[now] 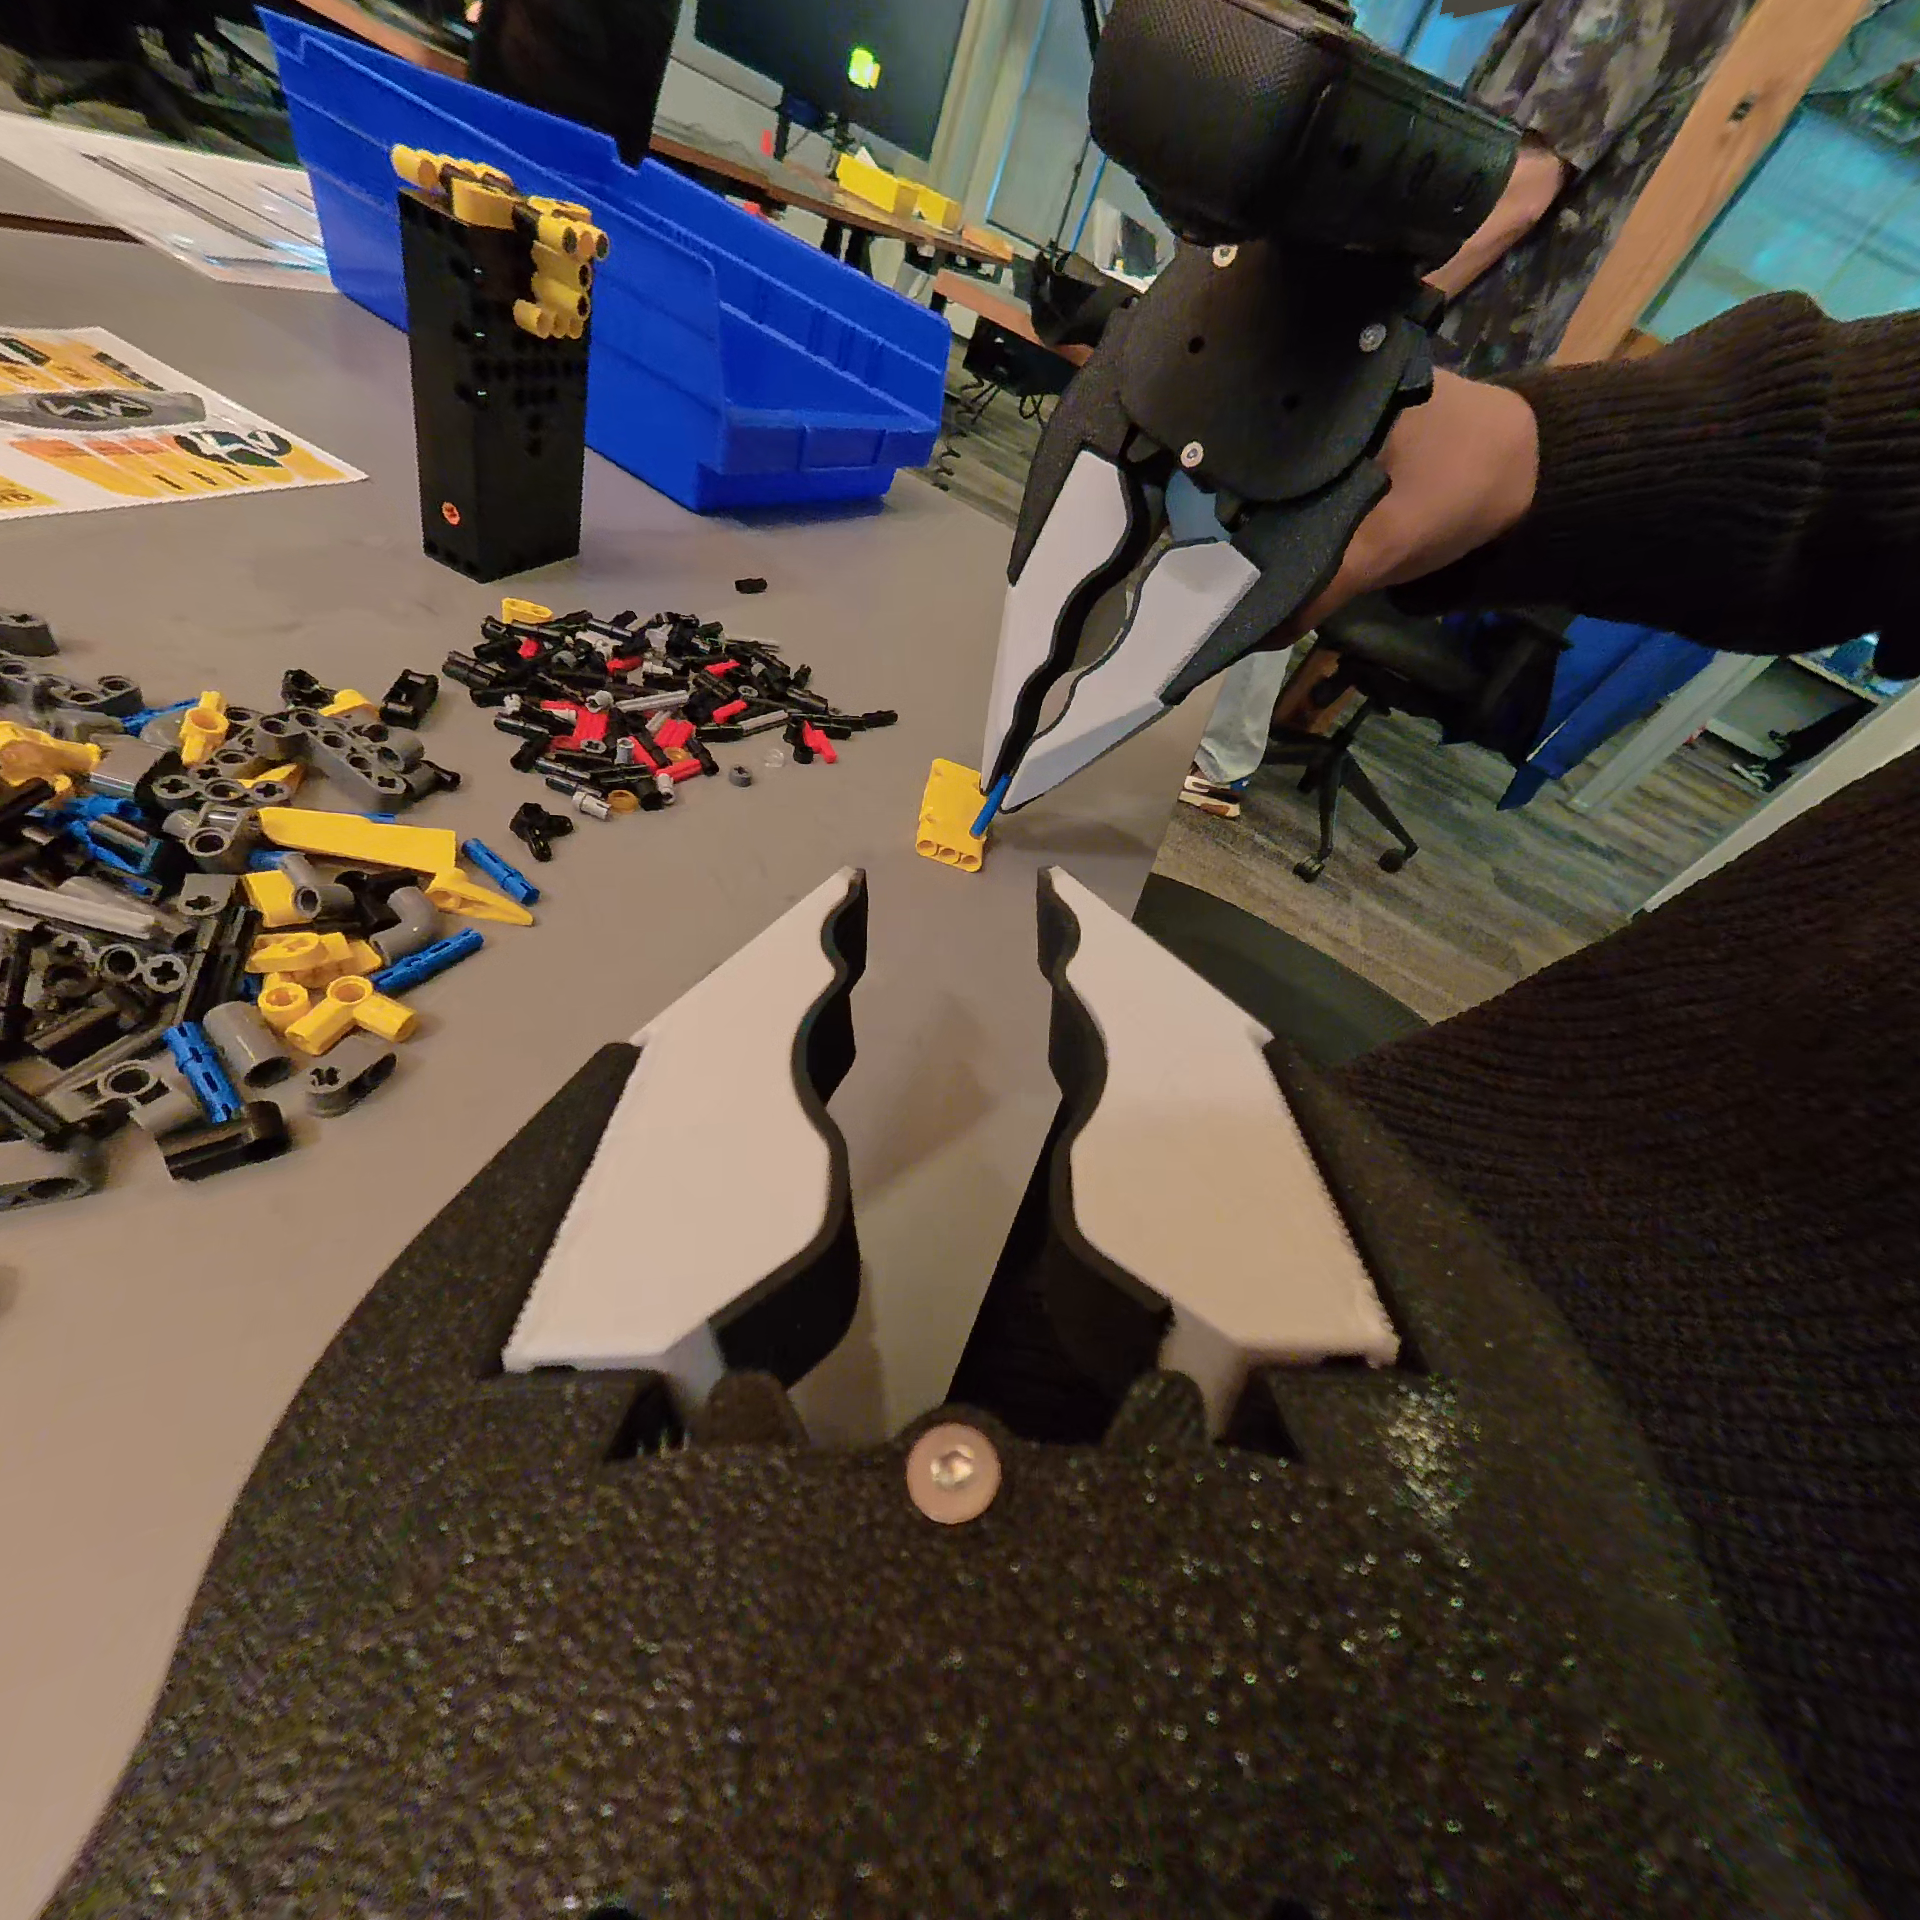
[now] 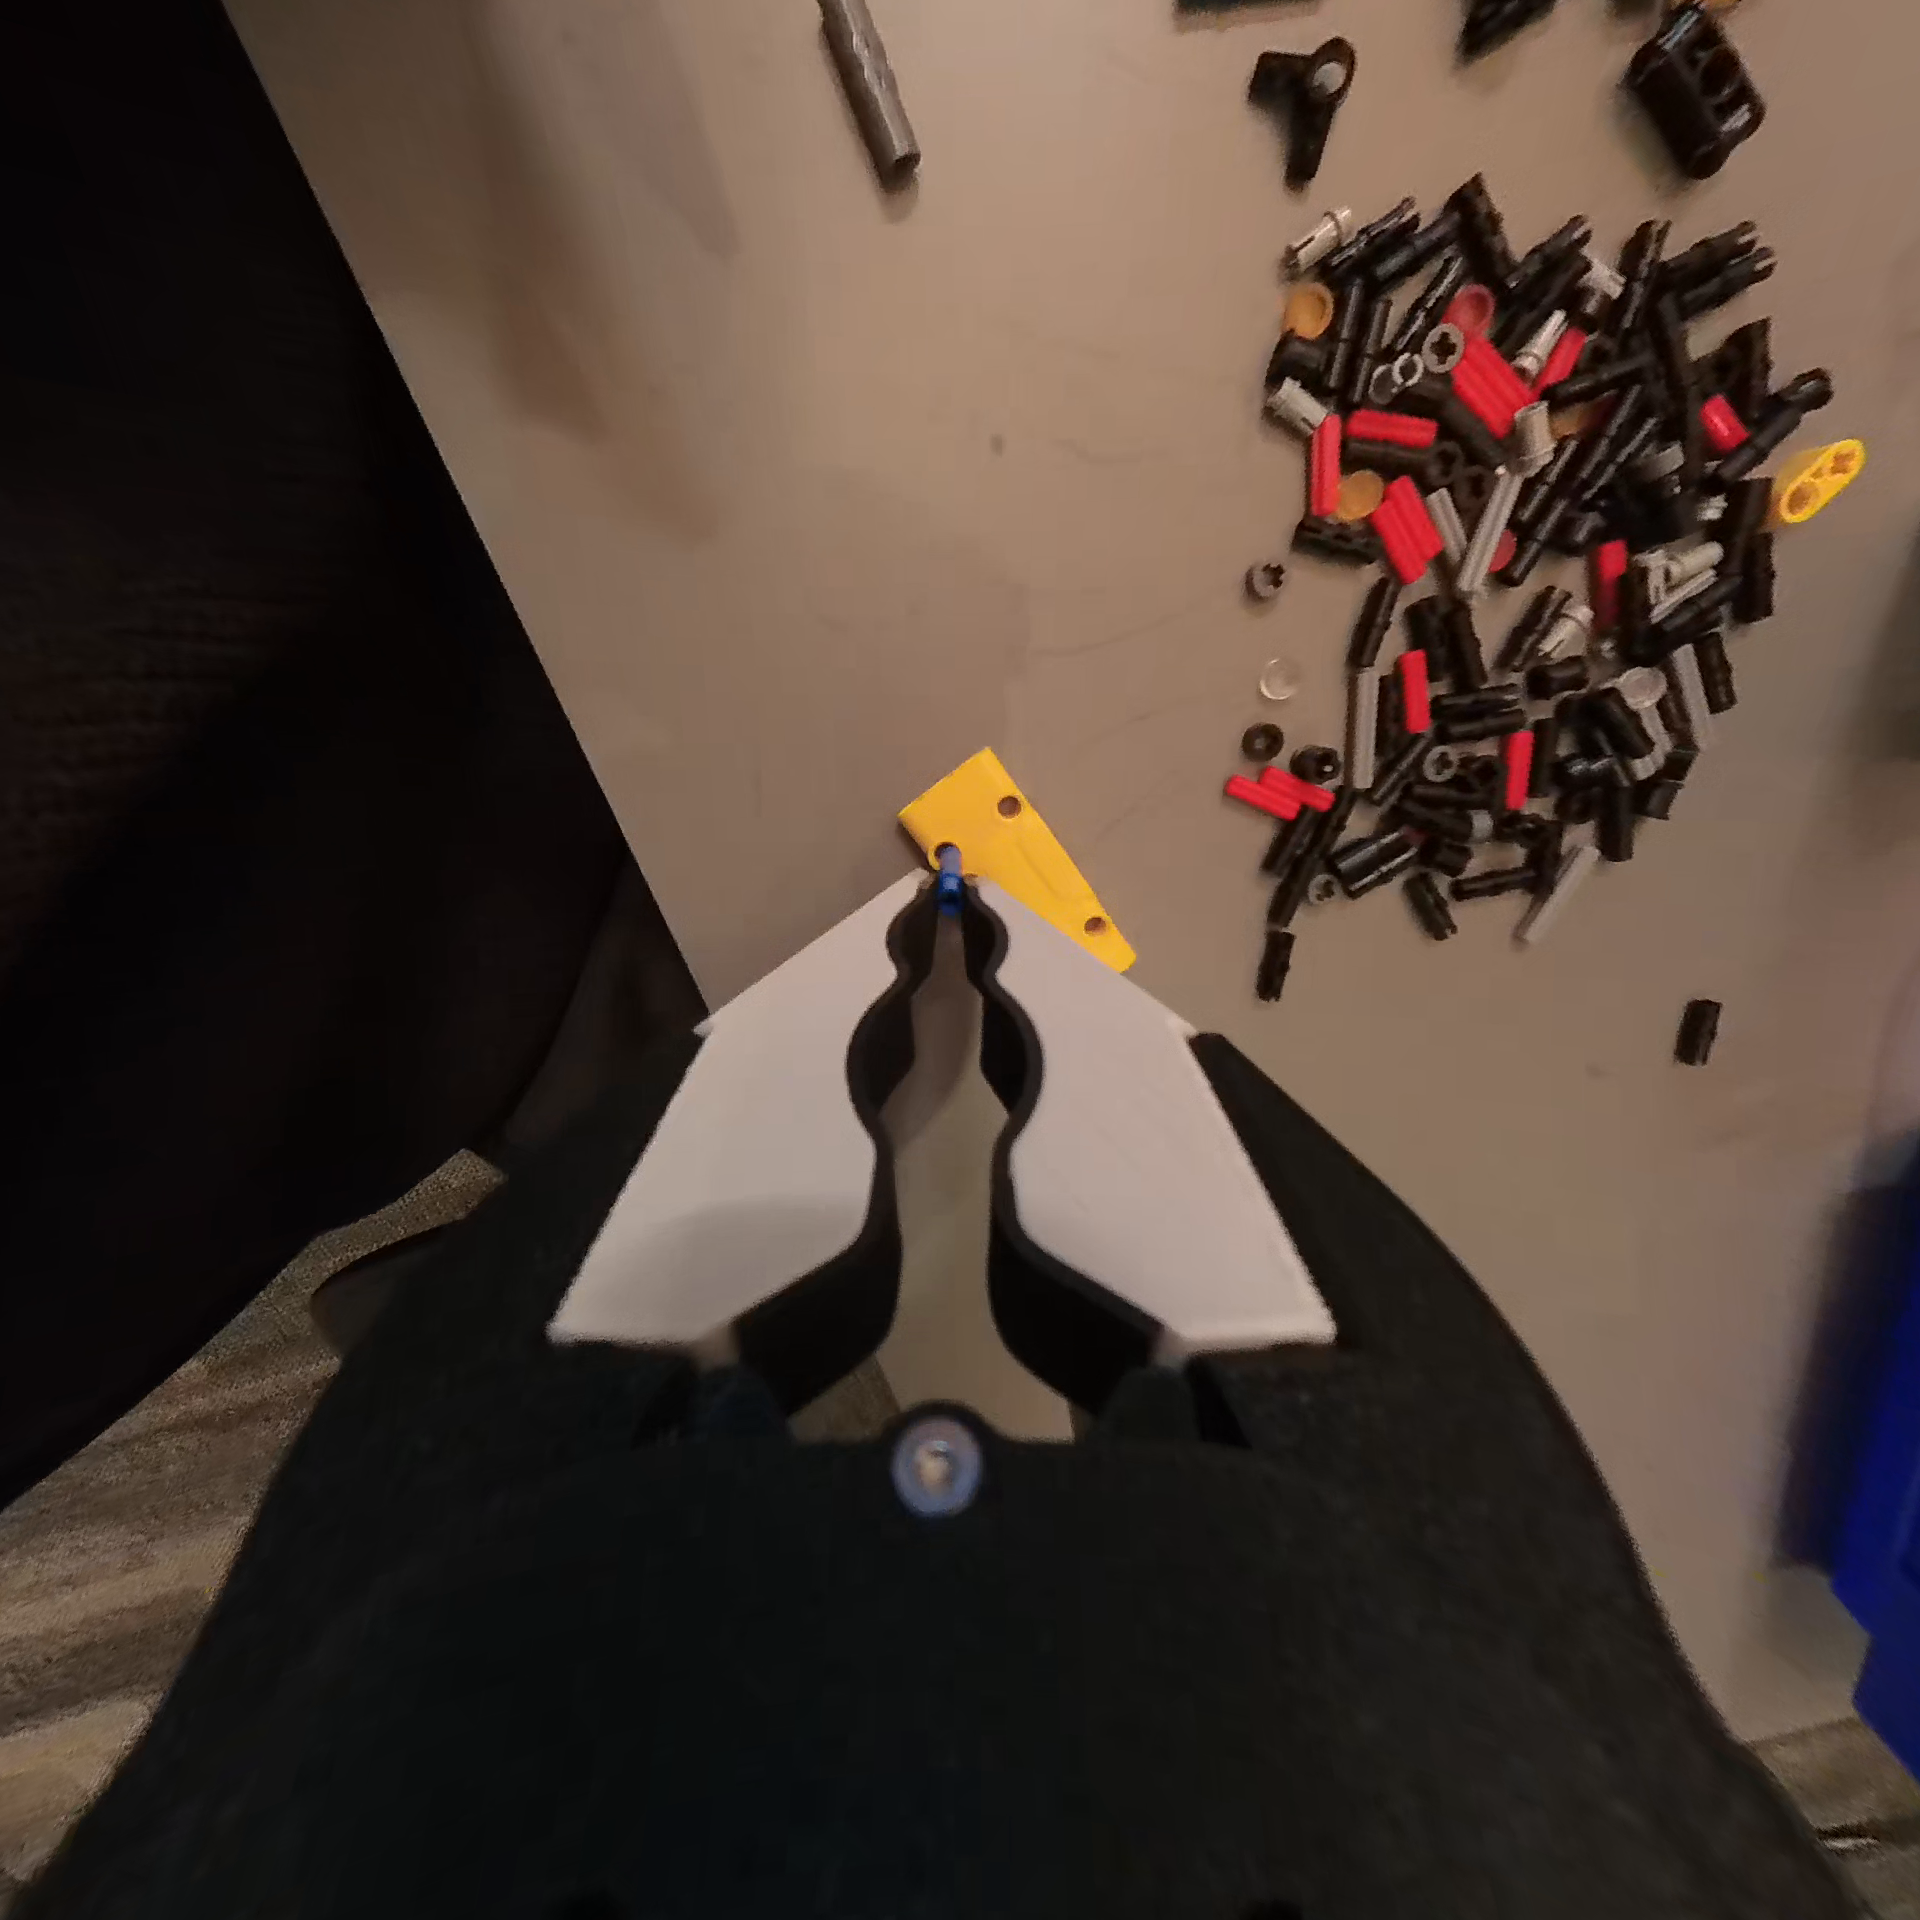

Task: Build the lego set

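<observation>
Right wrist view: right gripper (image 2: 948,891) pinches blue pin (image 2: 948,888), tip at corner hole of yellow panel (image 2: 1023,862). Left gripper (image 1: 951,894), spread and empty, just beside panel. Risk: unbraced panel slides; pin skews.

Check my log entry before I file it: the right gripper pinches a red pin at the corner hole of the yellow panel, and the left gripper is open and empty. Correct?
One detail is wrong: the pin is blue, as the right wrist view shows. The rest holds: the right gripper pinches it at the corner hole of the yellow panel, and the left gripper is open and empty.
</observation>
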Demonstrator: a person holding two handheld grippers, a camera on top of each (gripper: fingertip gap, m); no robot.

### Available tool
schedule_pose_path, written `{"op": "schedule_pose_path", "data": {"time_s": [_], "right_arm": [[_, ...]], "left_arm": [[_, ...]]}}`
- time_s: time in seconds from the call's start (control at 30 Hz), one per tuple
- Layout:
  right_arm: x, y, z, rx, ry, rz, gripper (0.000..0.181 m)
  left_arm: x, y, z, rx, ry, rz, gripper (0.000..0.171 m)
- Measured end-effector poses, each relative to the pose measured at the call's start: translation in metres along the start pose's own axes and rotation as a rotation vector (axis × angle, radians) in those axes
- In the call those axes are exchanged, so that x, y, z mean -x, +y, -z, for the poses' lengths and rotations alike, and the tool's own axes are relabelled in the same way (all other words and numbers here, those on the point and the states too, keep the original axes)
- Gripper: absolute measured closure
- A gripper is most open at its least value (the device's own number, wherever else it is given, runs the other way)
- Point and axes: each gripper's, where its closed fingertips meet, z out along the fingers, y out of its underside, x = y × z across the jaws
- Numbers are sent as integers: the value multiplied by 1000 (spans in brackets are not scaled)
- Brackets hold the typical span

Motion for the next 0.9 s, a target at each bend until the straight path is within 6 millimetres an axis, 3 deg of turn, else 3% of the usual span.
{"op": "schedule_pose_path", "data": {"time_s": [0.9], "right_arm": [[2,-3,-2,125,-18,21,177]], "left_arm": [[3,-1,2,-9,8,31,139]]}}
